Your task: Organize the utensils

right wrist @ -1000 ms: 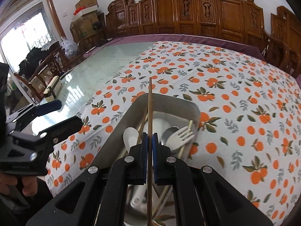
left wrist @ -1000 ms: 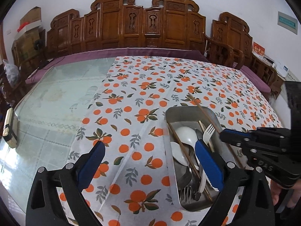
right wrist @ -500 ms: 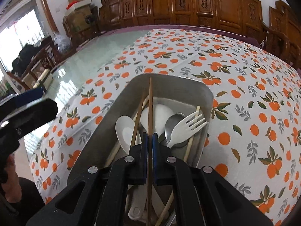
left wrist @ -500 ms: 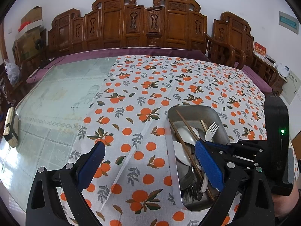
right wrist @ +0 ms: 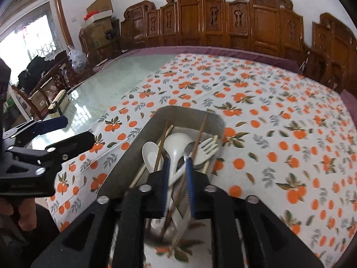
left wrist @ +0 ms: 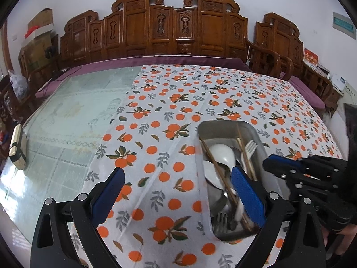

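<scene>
Two grippers over orange-print tablecloth point(left wrist: 178, 102). Left gripper point(left wrist: 176, 192) spread wide, nothing held, fingers point(left wrist: 247, 196) blue-padded; metal tray point(left wrist: 221, 127) just ahead of right-hand finger, partly behind it. Right gripper point(right wrist: 177, 178) parted a little, gripping nothing, poised above tray's near end; brown chopstick point(right wrist: 199, 134) lying loose in the tray, passing up between fingers point(right wrist: 189, 178) and resting on far rim. Inside tray, ahead of fingertips: white spoon point(right wrist: 178, 143), white fork point(right wrist: 206, 148), paler chopsticks, metal spoon. Beyond tray, carved wooden chairs point(left wrist: 176, 29).
</scene>
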Demonstrator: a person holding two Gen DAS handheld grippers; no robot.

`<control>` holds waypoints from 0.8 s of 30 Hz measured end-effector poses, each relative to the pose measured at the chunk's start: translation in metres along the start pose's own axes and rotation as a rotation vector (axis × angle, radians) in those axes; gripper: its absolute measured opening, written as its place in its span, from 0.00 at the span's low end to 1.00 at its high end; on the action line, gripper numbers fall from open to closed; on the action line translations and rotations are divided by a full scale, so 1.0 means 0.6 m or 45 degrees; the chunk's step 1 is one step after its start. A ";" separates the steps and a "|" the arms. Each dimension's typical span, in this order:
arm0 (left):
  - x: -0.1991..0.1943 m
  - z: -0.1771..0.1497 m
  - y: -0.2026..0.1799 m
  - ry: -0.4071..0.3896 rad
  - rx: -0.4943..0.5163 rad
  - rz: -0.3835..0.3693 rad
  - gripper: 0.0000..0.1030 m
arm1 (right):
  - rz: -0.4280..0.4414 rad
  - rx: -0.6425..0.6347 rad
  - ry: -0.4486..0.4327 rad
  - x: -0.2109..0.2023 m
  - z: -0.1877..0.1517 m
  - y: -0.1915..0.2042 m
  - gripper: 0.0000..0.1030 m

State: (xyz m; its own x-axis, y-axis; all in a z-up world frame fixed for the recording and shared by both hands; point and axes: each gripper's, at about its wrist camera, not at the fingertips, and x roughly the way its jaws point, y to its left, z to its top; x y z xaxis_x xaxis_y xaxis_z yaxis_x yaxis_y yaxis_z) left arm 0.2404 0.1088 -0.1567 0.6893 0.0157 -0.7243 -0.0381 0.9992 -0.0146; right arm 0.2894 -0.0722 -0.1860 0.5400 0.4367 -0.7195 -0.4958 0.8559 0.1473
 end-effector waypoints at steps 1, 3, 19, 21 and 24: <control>-0.008 -0.002 -0.006 -0.003 0.000 -0.007 0.90 | -0.009 0.004 -0.017 -0.018 -0.003 -0.003 0.27; -0.023 -0.005 -0.017 -0.010 0.003 -0.012 0.90 | -0.023 0.016 -0.045 -0.051 -0.009 -0.009 0.32; -0.163 -0.024 -0.112 -0.091 0.060 -0.013 0.93 | -0.248 0.124 -0.261 -0.304 -0.061 -0.055 0.98; -0.192 -0.025 -0.129 -0.124 0.077 -0.029 0.93 | -0.273 0.128 -0.294 -0.337 -0.066 -0.053 0.98; -0.228 -0.025 -0.145 -0.161 0.079 -0.055 0.93 | -0.322 0.127 -0.358 -0.385 -0.072 -0.047 0.98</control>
State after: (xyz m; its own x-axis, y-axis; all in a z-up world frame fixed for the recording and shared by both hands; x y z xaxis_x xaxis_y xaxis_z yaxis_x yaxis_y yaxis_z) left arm 0.1387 0.0191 -0.0668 0.7751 -0.0265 -0.6313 0.0354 0.9994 0.0015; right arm 0.1493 -0.2089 -0.0533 0.8088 0.2557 -0.5296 -0.2621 0.9629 0.0647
